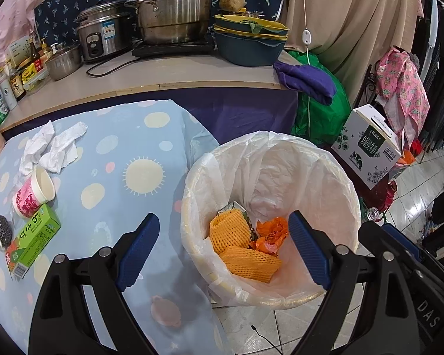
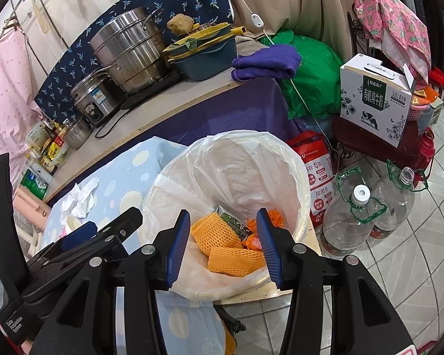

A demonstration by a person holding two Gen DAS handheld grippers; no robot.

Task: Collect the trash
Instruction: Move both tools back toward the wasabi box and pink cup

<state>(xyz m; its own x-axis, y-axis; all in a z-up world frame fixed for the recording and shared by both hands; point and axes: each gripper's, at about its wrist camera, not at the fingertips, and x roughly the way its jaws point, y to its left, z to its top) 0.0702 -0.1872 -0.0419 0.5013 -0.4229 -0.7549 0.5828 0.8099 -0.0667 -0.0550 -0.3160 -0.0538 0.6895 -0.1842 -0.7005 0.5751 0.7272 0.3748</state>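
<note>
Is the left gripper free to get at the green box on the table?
Probably yes: the left gripper is open and empty, and the green box lies uncovered on the table, with only the paper cup touching its far end.

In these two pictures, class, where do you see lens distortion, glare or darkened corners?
Left wrist view: the counter edge bows into a curve, the corners go black, and the floor tiles at right show glare. Right wrist view: the tile lines bend, the corners darken, and the steel pot shines.

I'm in a home kitchen corner: beyond my gripper stand stacked steel pots point(image 1: 171, 9), a rice cooker point(image 1: 99, 34) and sauce bottles point(image 1: 17, 71).
</note>
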